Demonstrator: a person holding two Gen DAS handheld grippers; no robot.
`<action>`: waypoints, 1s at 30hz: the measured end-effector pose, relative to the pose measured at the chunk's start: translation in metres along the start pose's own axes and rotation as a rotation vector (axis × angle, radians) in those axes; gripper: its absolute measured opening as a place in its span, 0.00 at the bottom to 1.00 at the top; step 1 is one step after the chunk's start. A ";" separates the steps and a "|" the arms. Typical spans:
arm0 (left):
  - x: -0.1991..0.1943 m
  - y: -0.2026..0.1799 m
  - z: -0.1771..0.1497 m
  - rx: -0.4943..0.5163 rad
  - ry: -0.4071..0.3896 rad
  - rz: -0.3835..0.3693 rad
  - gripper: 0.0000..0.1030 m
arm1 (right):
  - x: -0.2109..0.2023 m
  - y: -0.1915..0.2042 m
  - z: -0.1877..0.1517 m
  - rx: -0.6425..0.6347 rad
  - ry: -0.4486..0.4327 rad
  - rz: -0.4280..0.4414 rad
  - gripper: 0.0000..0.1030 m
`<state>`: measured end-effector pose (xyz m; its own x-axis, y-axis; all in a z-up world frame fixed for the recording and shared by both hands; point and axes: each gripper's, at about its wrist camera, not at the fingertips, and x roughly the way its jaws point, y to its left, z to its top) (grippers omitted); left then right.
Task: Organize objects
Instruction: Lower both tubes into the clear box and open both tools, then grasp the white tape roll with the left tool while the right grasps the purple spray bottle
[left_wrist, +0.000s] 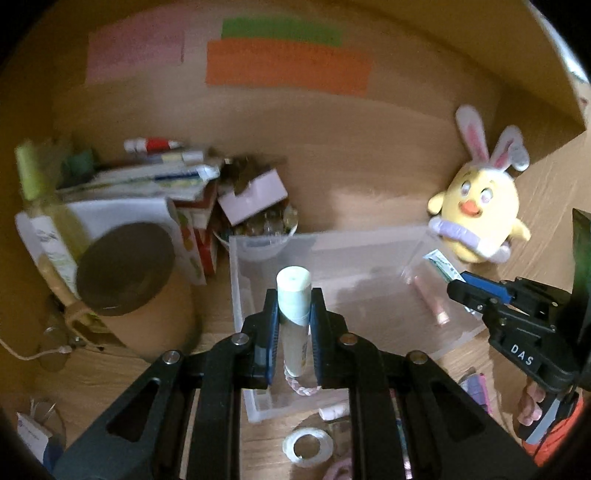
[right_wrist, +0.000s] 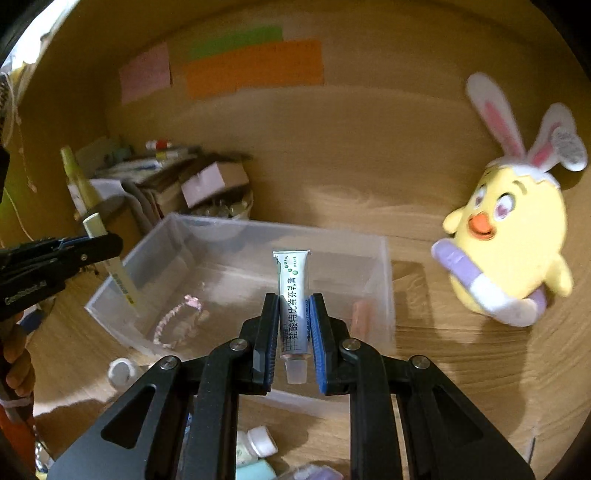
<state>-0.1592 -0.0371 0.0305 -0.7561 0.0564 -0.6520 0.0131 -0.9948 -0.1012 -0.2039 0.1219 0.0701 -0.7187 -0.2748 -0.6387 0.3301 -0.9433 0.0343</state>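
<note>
The wooden worktop (right_wrist: 461, 369) fills both views, backed by a brown wall (left_wrist: 332, 122) that carries pink, green and orange paper strips (left_wrist: 288, 66). In the middle of the worktop stands a clear plastic bin (right_wrist: 384, 266), open at the top, and both grippers hang above it. At the worktop's right side a yellow plush chick (right_wrist: 506, 243) with rabbit ears stands well apart from the bin's right wall. To the left, beyond the bin, is a blurred heap of boxes and tubes (left_wrist: 177, 184) with a round dark-lidded container (left_wrist: 125, 269) in front of it. The left gripper (left_wrist: 293, 314) has its fingers closed on a pale green tube (left_wrist: 293, 295), gripped near its cap and held upright over the bin's left part; from the right wrist view the tube's lower end hangs down inside the bin near its left wall. The right gripper (right_wrist: 293, 325) has its fingers closed on a small white ointment tube (right_wrist: 293, 295) with printed lettering, crimped end away from the camera and clear cap towards it, above the middle of the bin. On the bin's floor lie a pink braided hair tie (right_wrist: 177, 325) and, near the right wall, a pinkish stick (right_wrist: 364, 314). In front of the bin, on the worktop, lie a roll of clear tape (left_wrist: 307, 445) and a few small bottles (right_wrist: 255, 446).
</note>
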 end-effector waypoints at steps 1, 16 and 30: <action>0.007 0.000 0.001 0.002 0.022 -0.006 0.14 | 0.006 0.001 0.000 0.000 0.013 0.005 0.15; 0.012 -0.005 0.001 0.014 0.047 -0.025 0.41 | 0.038 0.011 -0.006 -0.038 0.121 0.010 0.27; -0.038 -0.008 -0.033 0.071 0.001 0.009 0.85 | -0.048 0.004 -0.015 -0.012 -0.030 -0.038 0.63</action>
<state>-0.1092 -0.0279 0.0310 -0.7557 0.0473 -0.6532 -0.0265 -0.9988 -0.0416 -0.1585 0.1348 0.0893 -0.7489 -0.2440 -0.6162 0.3093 -0.9510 0.0006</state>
